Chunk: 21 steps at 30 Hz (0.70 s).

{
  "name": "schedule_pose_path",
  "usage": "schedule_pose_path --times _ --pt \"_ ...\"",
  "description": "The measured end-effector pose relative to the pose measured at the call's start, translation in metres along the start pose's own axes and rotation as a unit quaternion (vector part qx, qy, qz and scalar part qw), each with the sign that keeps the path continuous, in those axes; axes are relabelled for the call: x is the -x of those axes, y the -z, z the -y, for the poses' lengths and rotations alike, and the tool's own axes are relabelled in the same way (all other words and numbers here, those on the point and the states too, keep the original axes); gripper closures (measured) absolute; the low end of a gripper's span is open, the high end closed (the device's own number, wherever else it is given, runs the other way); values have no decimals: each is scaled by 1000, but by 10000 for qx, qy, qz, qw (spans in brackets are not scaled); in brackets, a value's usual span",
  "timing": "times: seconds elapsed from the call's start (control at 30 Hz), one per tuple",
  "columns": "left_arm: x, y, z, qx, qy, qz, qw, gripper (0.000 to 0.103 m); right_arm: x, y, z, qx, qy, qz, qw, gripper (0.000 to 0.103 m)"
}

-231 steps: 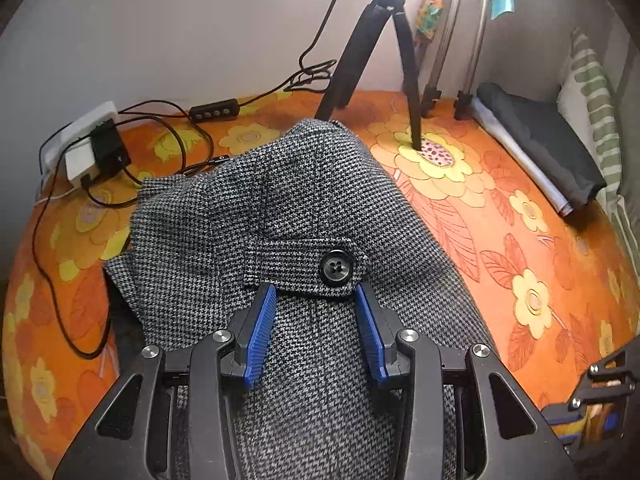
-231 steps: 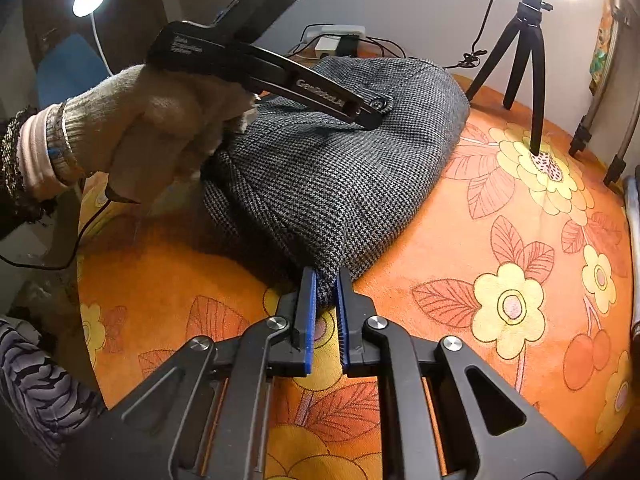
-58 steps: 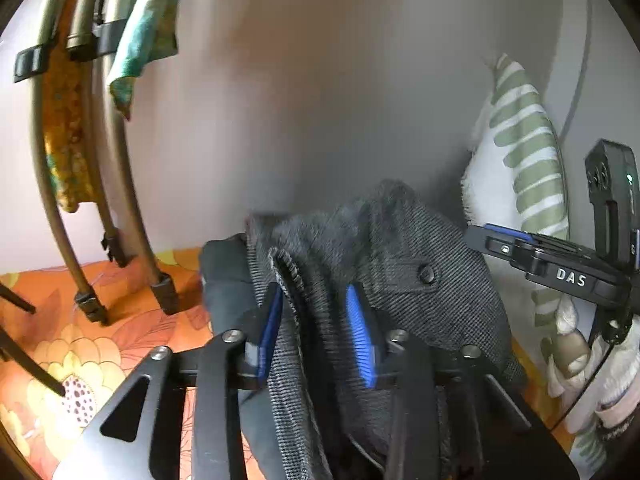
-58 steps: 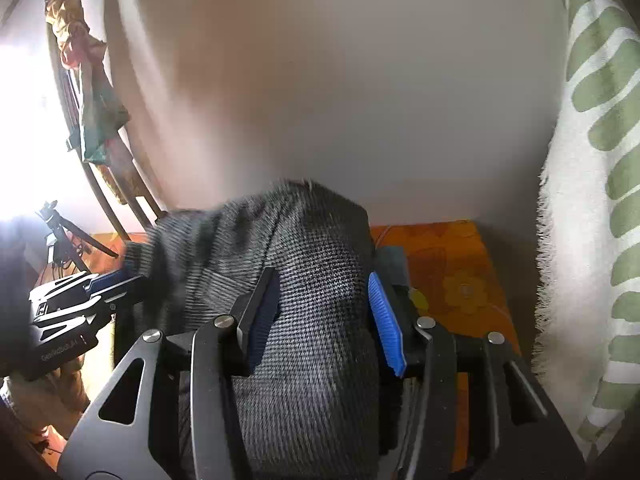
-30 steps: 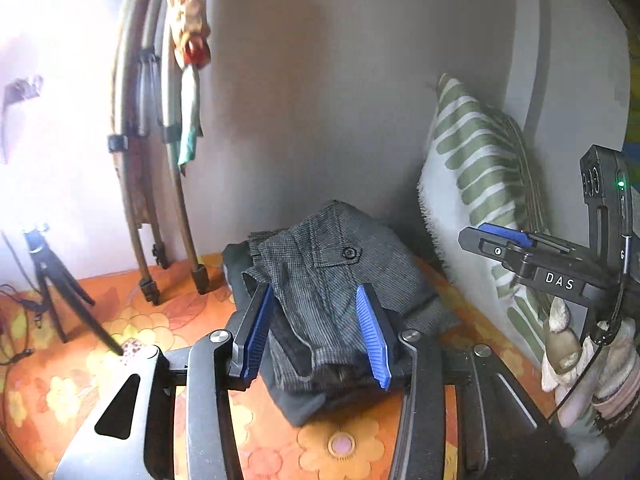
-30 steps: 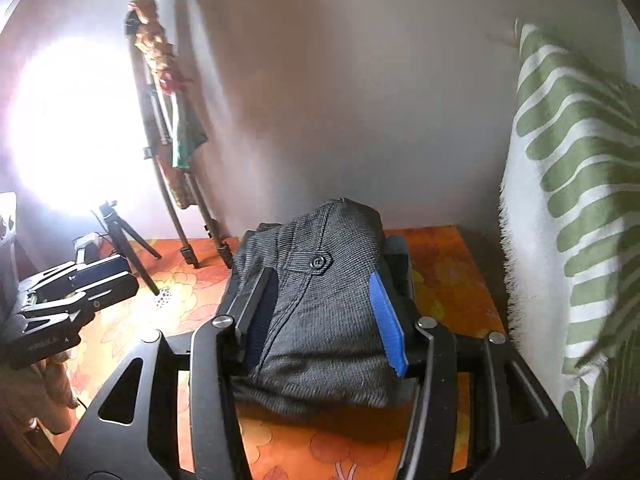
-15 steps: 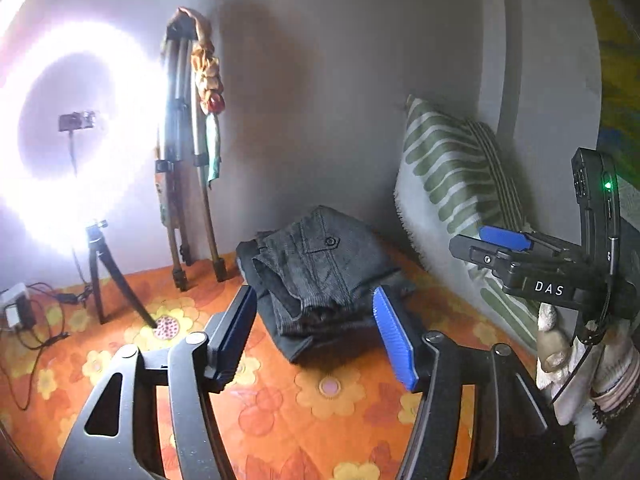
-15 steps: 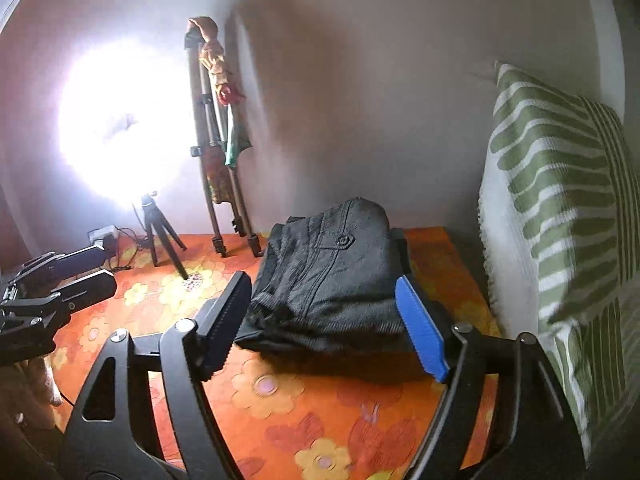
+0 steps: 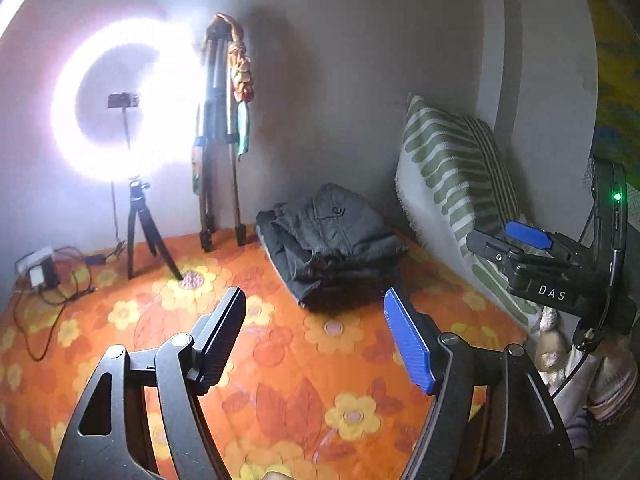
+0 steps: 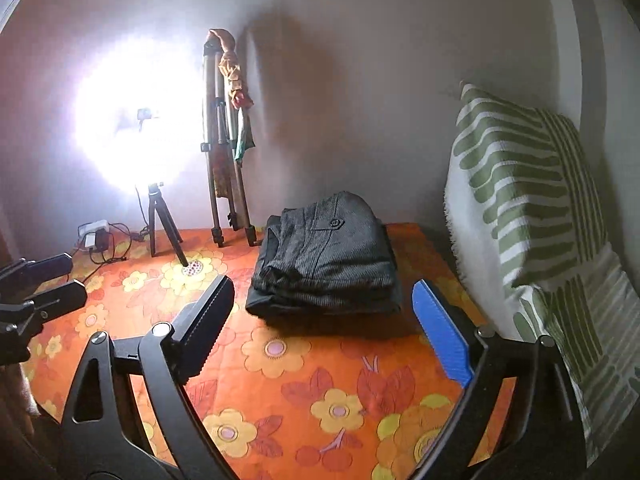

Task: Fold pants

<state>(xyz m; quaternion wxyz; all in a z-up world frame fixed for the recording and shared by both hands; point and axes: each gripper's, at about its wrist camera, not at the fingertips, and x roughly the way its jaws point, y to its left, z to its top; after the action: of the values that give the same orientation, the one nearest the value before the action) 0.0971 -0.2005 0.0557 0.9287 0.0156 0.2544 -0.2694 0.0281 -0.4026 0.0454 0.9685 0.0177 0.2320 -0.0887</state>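
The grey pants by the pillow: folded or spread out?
Folded. The pants lie as a compact stack of layers on the orange sheet, button pocket on top, neither claw touching them.

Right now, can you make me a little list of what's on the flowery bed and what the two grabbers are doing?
pants: grey folded pants, lying flat on a darker folded cloth
surface: orange flowery sheet
beside the pants: green striped pillow, leaning on the wall
far side: bright ring light on a small tripod
left gripper: jaws opening, nothing between them
right gripper: jaws opening, nothing between them, apart from the pants
fold: looks finished
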Motion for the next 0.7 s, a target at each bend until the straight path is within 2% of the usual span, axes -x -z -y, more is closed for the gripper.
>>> schedule_pose_path --times 0.07,0.3,0.7 --pt "6 7 -1 37 -39 8 10000 31 8 6 -3 -85 -24 37 10000 4" --pt "16 23 4 -73 -184 -99 9998 28 25 23 -16 -178 62 261 9995 0" --pt "17 47 2 16 -275 -294 9992 28 23 38 -26 -87 -42 202 9998 0"
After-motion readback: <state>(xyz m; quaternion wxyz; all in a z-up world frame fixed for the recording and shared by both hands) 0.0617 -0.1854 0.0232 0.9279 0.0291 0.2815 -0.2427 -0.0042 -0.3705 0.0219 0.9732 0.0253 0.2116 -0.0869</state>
